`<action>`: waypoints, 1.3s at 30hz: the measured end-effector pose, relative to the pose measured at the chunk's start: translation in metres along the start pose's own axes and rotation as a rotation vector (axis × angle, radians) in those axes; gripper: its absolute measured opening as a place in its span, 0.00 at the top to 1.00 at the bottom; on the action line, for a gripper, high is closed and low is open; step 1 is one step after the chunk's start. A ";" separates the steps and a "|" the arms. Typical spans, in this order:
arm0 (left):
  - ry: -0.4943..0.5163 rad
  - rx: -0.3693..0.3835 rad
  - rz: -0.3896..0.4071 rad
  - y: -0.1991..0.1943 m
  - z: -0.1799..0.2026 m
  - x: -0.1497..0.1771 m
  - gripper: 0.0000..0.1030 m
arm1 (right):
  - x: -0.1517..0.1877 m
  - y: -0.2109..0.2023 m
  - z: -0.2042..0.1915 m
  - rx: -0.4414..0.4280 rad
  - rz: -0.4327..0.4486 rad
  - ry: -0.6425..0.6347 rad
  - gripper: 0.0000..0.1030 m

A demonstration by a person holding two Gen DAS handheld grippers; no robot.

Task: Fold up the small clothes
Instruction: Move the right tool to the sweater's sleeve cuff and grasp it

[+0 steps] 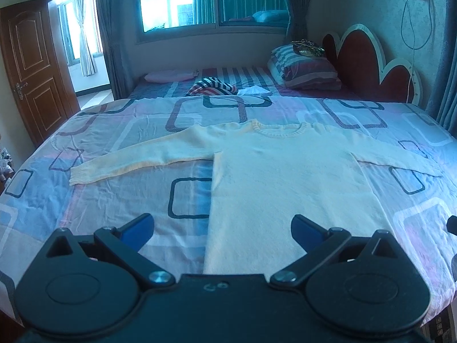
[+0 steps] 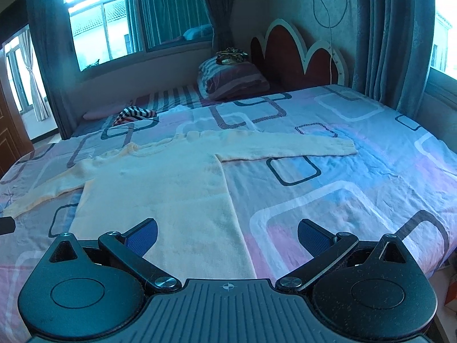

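A small cream knit sweater (image 1: 285, 177) lies flat on the bed, neck away from me, both sleeves spread out to the sides. It also shows in the right wrist view (image 2: 160, 188). My left gripper (image 1: 222, 228) is open and empty, hovering over the sweater's lower left edge near the hem. My right gripper (image 2: 227, 235) is open and empty, hovering over the sweater's lower right edge near the hem. The blue pads (image 1: 140, 228) touch nothing.
The bed sheet (image 1: 114, 200) has a pink and blue pattern with dark rounded squares. A striped garment (image 1: 212, 85), a pink cushion (image 1: 168, 76) and stacked pillows (image 1: 305, 68) lie at the far side. A red headboard (image 1: 368, 63) stands at the right, a wooden door (image 1: 31, 65) at the left.
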State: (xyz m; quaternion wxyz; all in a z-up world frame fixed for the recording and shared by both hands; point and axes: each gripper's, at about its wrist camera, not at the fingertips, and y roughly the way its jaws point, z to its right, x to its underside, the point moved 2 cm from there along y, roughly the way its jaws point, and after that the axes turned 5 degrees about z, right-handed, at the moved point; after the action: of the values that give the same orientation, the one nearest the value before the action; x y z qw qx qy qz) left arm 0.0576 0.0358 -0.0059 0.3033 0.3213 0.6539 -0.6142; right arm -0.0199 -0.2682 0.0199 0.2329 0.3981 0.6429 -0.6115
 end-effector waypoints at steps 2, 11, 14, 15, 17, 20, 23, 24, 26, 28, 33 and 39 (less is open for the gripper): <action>0.004 0.006 -0.007 0.009 -0.001 -0.003 0.01 | -0.003 0.004 -0.002 0.013 0.008 -0.001 0.00; -0.017 0.020 -0.029 0.045 0.007 -0.016 0.01 | -0.019 0.038 0.011 0.040 0.015 0.018 0.00; -0.024 0.011 -0.034 0.059 0.014 -0.021 0.01 | -0.028 0.058 0.020 0.033 0.022 0.014 0.00; -0.026 0.002 -0.034 0.064 0.016 -0.022 0.01 | -0.032 0.067 0.024 0.029 0.026 0.012 0.00; -0.034 -0.021 -0.038 0.076 0.022 -0.027 0.01 | -0.039 0.084 0.032 0.018 0.027 0.014 0.00; -0.052 -0.038 -0.044 0.093 0.031 -0.033 0.01 | -0.051 0.112 0.049 0.004 0.030 0.021 0.00; -0.052 -0.043 -0.053 0.114 0.044 -0.041 0.01 | -0.063 0.141 0.071 0.006 0.028 0.040 0.01; -0.051 -0.048 -0.058 0.122 0.049 -0.042 0.01 | -0.066 0.150 0.078 0.013 0.025 0.042 0.01; -0.045 -0.047 -0.076 0.139 0.060 -0.045 0.01 | -0.072 0.169 0.095 0.024 0.013 0.051 0.01; -0.034 -0.044 -0.091 0.155 0.071 -0.046 0.01 | -0.077 0.186 0.111 0.035 0.003 0.065 0.21; -0.011 -0.050 -0.114 0.187 0.092 -0.047 0.01 | -0.087 0.229 0.162 0.085 -0.040 0.144 0.22; -0.023 -0.057 -0.133 0.211 0.102 -0.052 0.01 | -0.088 0.279 0.219 0.194 -0.092 0.193 0.23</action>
State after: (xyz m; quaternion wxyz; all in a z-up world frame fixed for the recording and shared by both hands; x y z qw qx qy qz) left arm 0.2567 -0.0605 -0.0999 0.2783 0.2615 0.6875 -0.6176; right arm 0.2115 -0.5195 -0.1098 0.1021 0.4457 0.6177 -0.6398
